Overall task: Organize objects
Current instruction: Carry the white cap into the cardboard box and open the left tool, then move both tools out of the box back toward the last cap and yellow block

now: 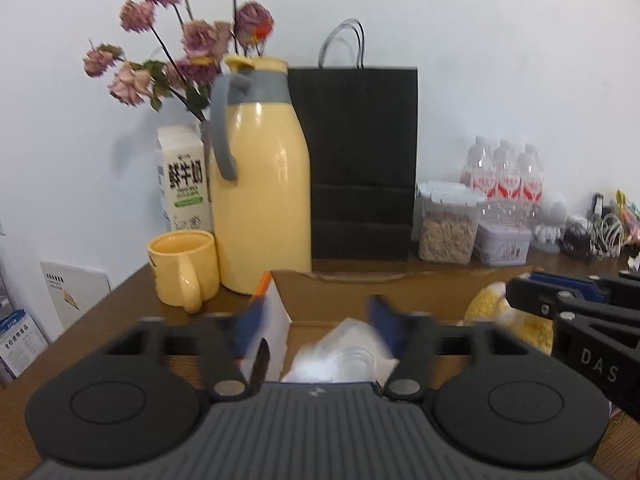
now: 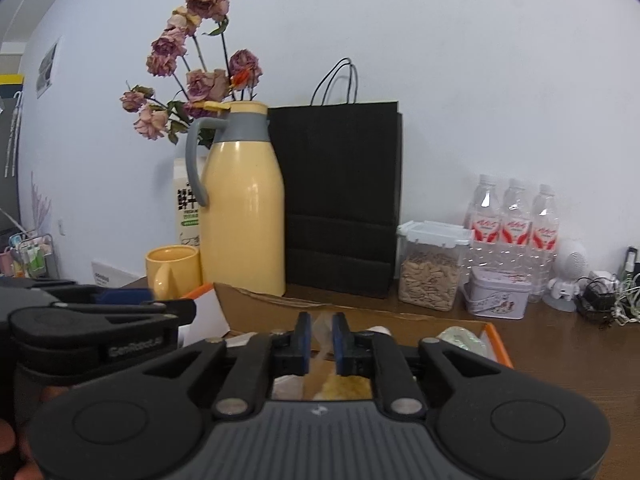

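An open cardboard box (image 1: 320,292) with an orange-edged white flap sits on the wooden table, right in front of both grippers; it also shows in the right wrist view (image 2: 256,308). My left gripper (image 1: 316,320) is open above the box, over a clear plastic item (image 1: 344,356). A yellow fluffy item (image 1: 504,312) lies in the box at the right. My right gripper (image 2: 321,330) hovers over the box, jaws a narrow gap apart, with a thin pale piece (image 2: 322,332) between them; whether it is gripped is unclear. The yellow item (image 2: 346,386) lies below it.
Behind the box stand a yellow thermos jug (image 1: 260,184), a yellow mug (image 1: 184,268), a milk carton (image 1: 182,184), dried roses (image 1: 192,40), a black paper bag (image 1: 360,160), a cereal container (image 1: 448,224), a tin (image 1: 504,240), water bottles (image 1: 504,176) and cables (image 1: 600,232).
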Tool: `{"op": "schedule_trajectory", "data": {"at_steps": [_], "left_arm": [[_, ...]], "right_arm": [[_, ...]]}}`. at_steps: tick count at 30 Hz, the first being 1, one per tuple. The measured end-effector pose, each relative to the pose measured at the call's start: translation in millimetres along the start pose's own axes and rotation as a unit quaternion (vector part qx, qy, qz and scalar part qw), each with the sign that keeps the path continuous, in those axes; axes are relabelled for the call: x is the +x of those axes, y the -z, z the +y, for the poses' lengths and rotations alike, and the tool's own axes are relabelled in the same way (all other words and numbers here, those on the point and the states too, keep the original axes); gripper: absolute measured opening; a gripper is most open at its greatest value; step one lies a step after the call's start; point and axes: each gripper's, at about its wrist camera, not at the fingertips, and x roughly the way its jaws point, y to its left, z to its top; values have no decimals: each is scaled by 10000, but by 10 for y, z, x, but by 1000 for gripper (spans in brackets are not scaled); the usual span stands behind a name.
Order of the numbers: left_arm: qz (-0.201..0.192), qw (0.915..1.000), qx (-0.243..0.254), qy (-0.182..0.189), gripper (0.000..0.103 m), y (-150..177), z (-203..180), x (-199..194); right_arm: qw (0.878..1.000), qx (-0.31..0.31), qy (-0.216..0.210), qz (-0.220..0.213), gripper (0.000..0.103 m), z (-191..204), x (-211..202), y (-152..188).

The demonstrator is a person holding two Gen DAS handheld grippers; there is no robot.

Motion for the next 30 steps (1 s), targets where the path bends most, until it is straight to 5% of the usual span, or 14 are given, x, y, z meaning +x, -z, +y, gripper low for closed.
{"op": "schedule_trajectory", "data": {"at_steps": [4,8,14,30], "left_arm": [[-256,9996,-96,-101,103,-27,53,-106],[-322,9992,-150,-177,103,-43,66,-145],[-333,9993,-114,-139,103,-46,54,-181],[-354,9989,44,316,103,-25,70,-651]], "right_arm": [[9999,31,143,-20,70,-50,-66,14],[9996,96,219,-124,95,-91,-140,3],[9996,106,202,-148,103,-99,-206,4],[9996,-102,-107,-246,103,-32,-768,8]]}}
